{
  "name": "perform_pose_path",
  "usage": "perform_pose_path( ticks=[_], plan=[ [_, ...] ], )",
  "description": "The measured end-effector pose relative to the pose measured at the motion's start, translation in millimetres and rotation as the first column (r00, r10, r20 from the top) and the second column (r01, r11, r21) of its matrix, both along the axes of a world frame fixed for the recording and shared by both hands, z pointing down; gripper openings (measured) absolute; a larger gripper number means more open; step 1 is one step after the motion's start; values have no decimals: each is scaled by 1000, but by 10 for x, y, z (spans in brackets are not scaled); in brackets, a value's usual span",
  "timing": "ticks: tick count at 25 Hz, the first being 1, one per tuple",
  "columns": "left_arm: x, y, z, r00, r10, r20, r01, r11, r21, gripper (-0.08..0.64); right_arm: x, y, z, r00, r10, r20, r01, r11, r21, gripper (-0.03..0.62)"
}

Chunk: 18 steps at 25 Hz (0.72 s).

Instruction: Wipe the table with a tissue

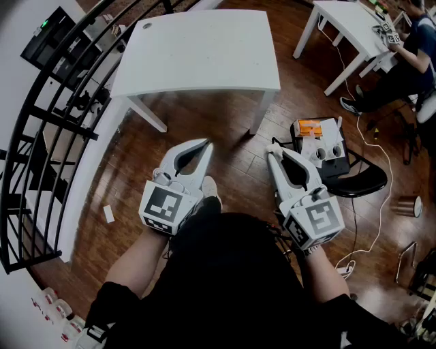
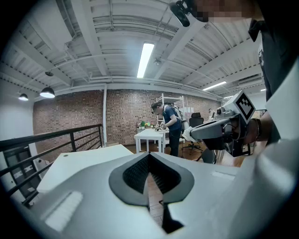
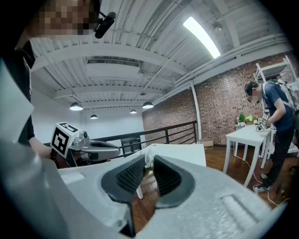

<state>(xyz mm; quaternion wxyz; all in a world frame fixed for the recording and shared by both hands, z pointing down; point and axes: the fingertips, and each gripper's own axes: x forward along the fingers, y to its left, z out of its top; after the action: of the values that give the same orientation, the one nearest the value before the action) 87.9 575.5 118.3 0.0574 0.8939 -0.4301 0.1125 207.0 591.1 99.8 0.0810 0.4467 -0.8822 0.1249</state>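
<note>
The white table [image 1: 197, 48] stands on the wooden floor ahead of me, with both grippers held in the air short of its near edge. My left gripper [image 1: 206, 145] is shut, its jaws meeting with nothing between them [image 2: 149, 158]. My right gripper [image 1: 272, 151] is shut on a small white tissue [image 1: 274, 146], which pokes out at the jaw tips [image 3: 148, 161]. In the left gripper view the right gripper [image 2: 191, 134] shows at the right, level with the table [image 2: 88, 158]. Only a small piece of the tissue [image 3: 148, 155] can be seen.
A black railing [image 1: 54, 123] runs along the left. A black chair [image 1: 357, 180] with a box [image 1: 319, 140] holding an orange item stands to the right. A second white table [image 1: 347, 20] with a person [image 1: 409, 61] is at the far right. A white cable [image 1: 381, 157] lies on the floor.
</note>
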Motion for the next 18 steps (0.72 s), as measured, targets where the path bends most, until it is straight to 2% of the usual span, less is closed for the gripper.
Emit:
perform_pose_path(
  ticks=[10,18],
  plan=[
    [-334,-807,124,998,61,-10,-61,998,2,17,-310,-791,121,998,49,-36,-49,999,-13,49],
    [-494,-1247,115,992,123,-21,-123,992,1,17,-587,-1268,-33,994,83,-77,-84,996,-6,49]
  ],
)
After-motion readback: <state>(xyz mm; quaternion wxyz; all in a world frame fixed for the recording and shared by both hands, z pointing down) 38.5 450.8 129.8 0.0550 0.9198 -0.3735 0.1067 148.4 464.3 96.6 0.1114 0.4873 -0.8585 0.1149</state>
